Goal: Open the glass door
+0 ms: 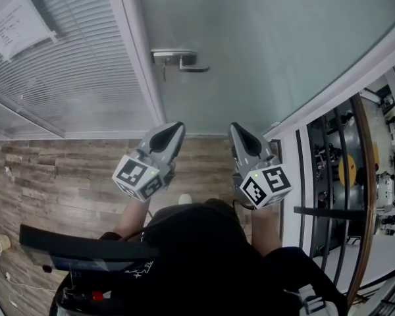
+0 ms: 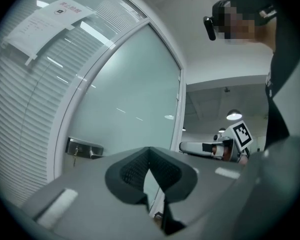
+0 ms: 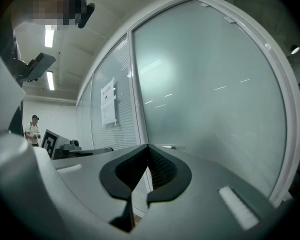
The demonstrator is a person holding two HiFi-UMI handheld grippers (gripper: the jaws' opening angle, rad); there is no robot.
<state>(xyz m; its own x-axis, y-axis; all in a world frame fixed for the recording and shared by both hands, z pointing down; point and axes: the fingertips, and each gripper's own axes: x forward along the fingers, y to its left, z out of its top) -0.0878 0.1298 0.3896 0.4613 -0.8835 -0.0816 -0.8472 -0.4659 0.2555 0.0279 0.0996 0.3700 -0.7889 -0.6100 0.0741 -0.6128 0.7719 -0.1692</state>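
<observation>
The frosted glass door fills the top of the head view. Its metal lever handle sits at the door's left edge, with a key hanging under it. My left gripper and right gripper are side by side below the handle, both pointing at the door and short of it. Each is shut with nothing between its jaws. In the left gripper view, the handle lies left of the left gripper's tips. In the right gripper view, the right gripper's tips meet just left of the handle.
A glass panel with white blinds and a paper notice stands left of the door's white post. Wood-look floor lies below. Right of the door's white frame are dark racks with equipment. A person stands far off.
</observation>
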